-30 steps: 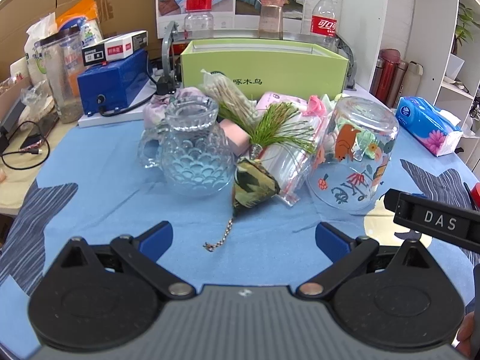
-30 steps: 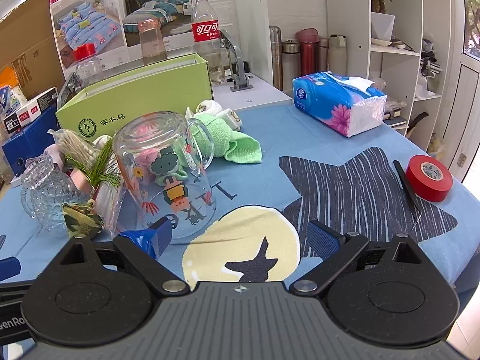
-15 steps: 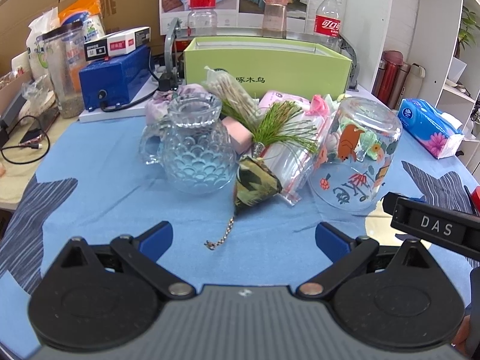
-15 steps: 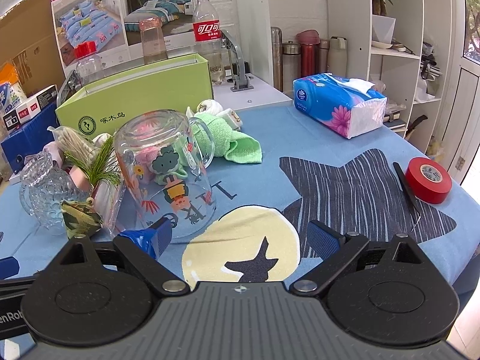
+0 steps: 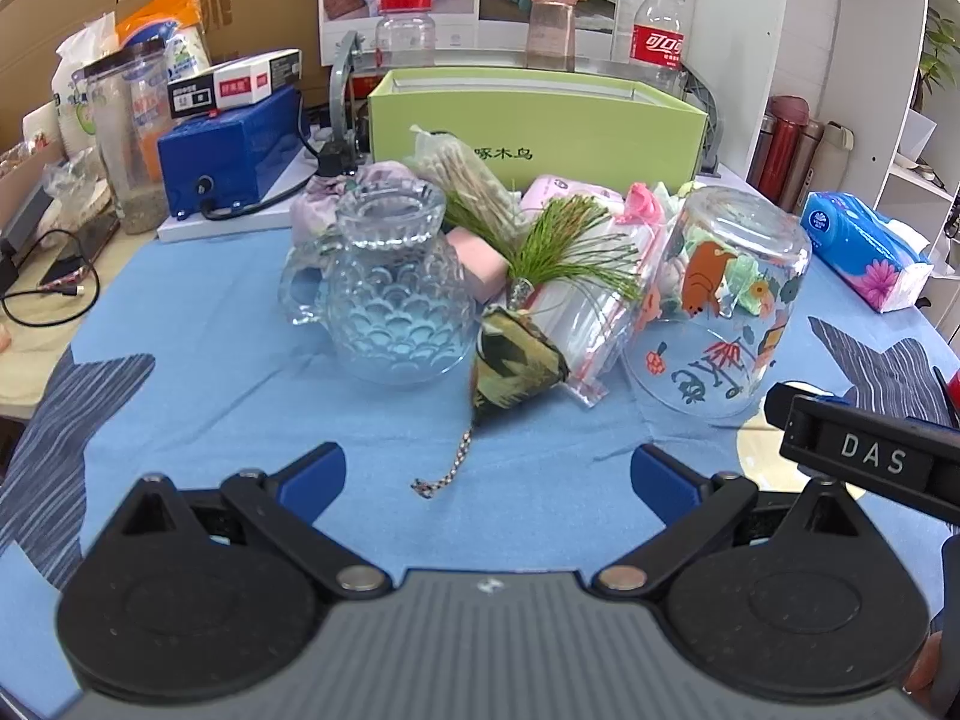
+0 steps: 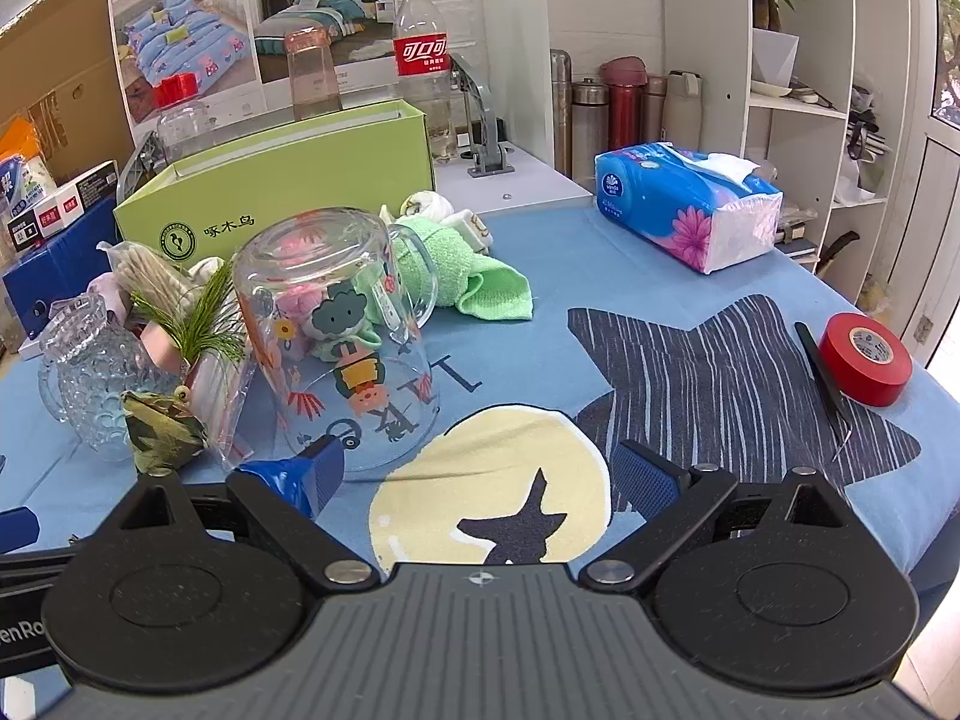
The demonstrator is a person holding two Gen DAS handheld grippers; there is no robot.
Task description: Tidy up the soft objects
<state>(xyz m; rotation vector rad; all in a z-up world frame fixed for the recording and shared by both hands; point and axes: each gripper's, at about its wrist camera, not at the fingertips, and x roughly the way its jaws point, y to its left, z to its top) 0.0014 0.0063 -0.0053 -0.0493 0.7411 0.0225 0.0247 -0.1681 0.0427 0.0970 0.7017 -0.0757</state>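
A pile of soft things lies before the green box (image 5: 534, 120): a camouflage fabric pouch (image 5: 513, 363) with a cord, a pink sponge block (image 5: 477, 261), a pink pack (image 5: 570, 195) and a floral cloth (image 5: 318, 204). A rolled green towel (image 6: 462, 276) and a small white roll (image 6: 429, 207) lie behind the upturned printed glass (image 6: 336, 336). My left gripper (image 5: 486, 474) is open and empty, short of the pouch. My right gripper (image 6: 480, 468) is open and empty, near the glass.
A glass pitcher (image 5: 390, 294) stands left of the pouch. A zip bag (image 5: 594, 324) and a green sprig (image 5: 564, 246) lie in the pile. A tissue pack (image 6: 684, 213), red tape roll (image 6: 867, 357) and a black pen (image 6: 822, 378) lie to the right. Bottles stand behind the box.
Both grippers have shifted only slightly; the left view has drawn back a little from the pile. Nothing was taken hold of or moved.
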